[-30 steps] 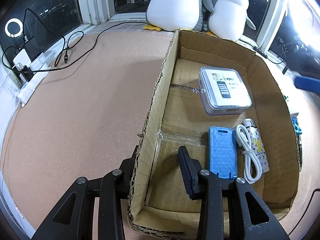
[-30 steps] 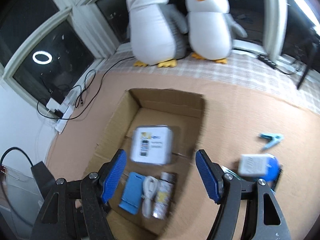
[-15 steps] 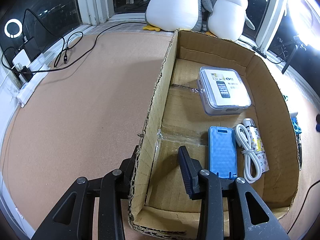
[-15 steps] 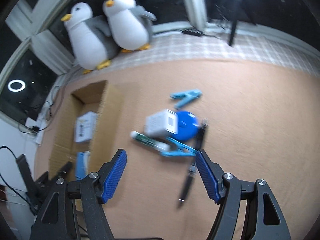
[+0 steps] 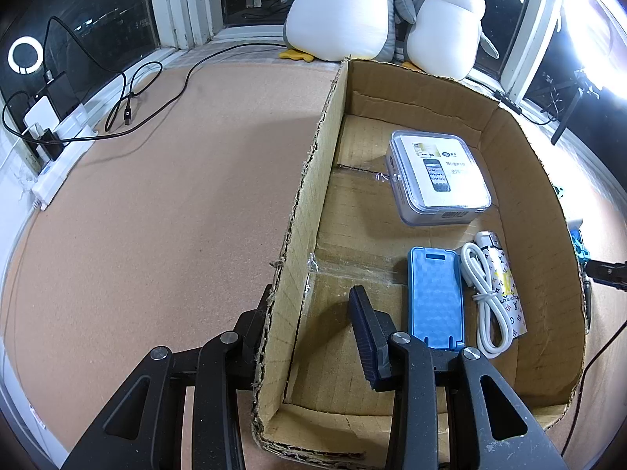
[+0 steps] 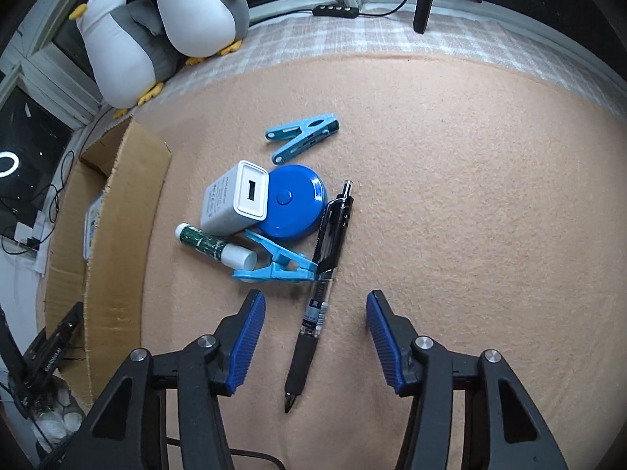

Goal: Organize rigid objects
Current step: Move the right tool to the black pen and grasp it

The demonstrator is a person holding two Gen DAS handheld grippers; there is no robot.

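My left gripper [image 5: 309, 337] is open and straddles the near left wall of the cardboard box [image 5: 309, 196]; one finger is inside, one outside. The box holds a clear phone case box [image 5: 439, 176], a blue phone case [image 5: 435, 293], a white cable [image 5: 486, 305] and a patterned tube [image 5: 505, 278]. My right gripper [image 6: 313, 337] is open, low over the mat, with a black pen [image 6: 321, 286] lying between its fingers. Beyond the pen lie two light-blue clips [image 6: 301, 137] [image 6: 278, 262], a white charger [image 6: 239, 199], a blue round tape [image 6: 294, 203] and a green-white tube [image 6: 211, 244].
Two plush penguins [image 5: 352, 4] sit on the sill behind the box. A power strip [image 5: 58, 152] and black cables [image 5: 129, 105] lie at the far left. A second power strip [image 6: 337, 9] and a stand leg [image 6: 423, 0] sit on the sill in the right wrist view.
My right gripper has swung away from over the box to the right and come down over the pile, now straddling the pen. The left gripper has not moved.
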